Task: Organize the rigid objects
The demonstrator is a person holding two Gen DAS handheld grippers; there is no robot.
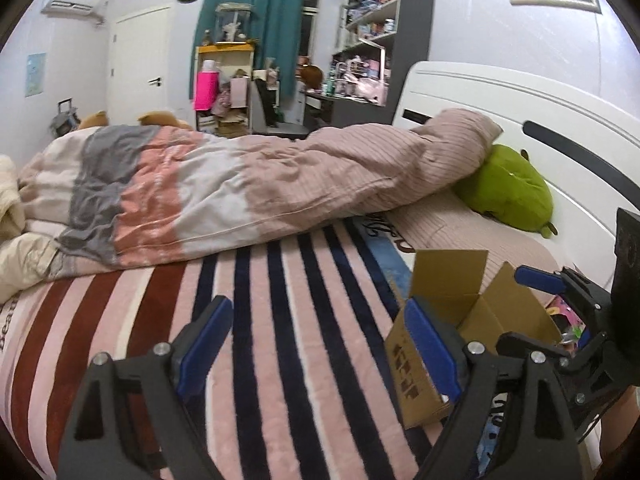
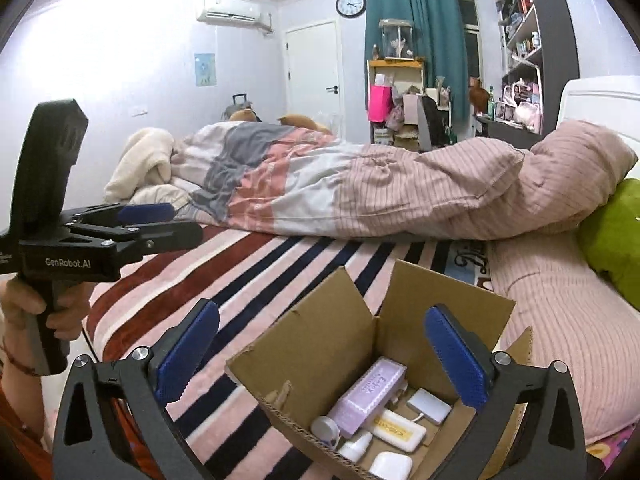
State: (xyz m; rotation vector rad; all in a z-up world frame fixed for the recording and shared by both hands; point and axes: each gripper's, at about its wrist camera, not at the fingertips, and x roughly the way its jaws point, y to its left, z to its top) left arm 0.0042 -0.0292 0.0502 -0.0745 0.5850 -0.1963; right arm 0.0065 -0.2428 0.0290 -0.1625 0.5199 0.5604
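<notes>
We hold the right gripper (image 2: 320,356) above the open cardboard box (image 2: 320,332), its jaws spread as wide as they go and nothing between them; directly below and ahead of its blue pads (image 2: 188,354) lie the small rigid items already gathered: a lilac carton (image 2: 370,394), a cream flat case (image 2: 398,430), a white adapter (image 2: 430,404), a white pod-shaped case (image 2: 390,466) and two small bottles. We judge the box serves as the collecting bin, which is why it sits flaps-up on the striped blanket (image 2: 248,276), within reach of both claws.

Our left gripper (image 1: 316,356) is also wide open and empty, over bare blanket, with the box just to its right.

Only the right wrist view looks down into the box and shows the hand (image 2: 24,300) gripping the left tool; the left wrist view sees only the box's outer wall and flaps.
</notes>
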